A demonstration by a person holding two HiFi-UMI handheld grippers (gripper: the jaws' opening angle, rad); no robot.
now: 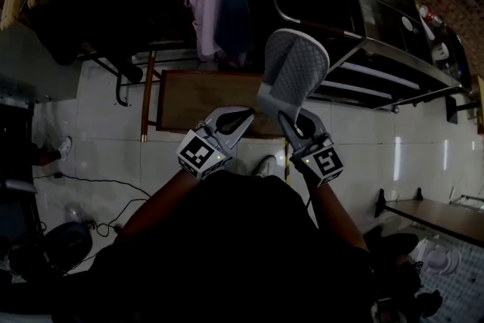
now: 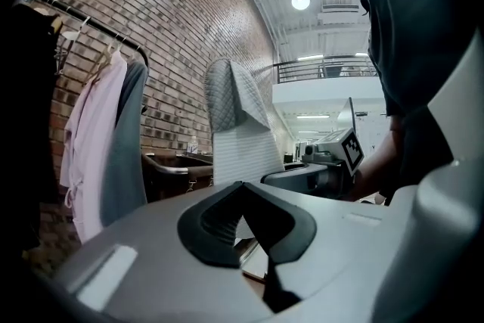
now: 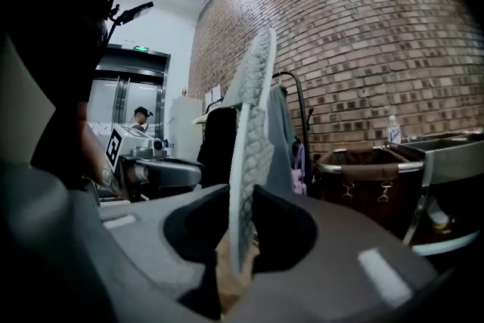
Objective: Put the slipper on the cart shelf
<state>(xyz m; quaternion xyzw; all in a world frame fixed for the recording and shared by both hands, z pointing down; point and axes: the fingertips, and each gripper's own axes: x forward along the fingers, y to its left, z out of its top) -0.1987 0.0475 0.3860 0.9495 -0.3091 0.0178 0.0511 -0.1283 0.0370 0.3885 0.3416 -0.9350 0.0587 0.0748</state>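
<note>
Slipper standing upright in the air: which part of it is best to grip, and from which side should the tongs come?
Grip the thin flat sole at the lower heel end of the slipper, coming from below, one pad on each face. The quilted toe cover at the top is bulkier and softer. The right tongs pinch it so; the left tongs are shut, empty.

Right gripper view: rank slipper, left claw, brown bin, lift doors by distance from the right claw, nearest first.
1. slipper, clamped in the right claw
2. left claw, just to the left
3. brown bin, to the right
4. lift doors, far left background
</note>
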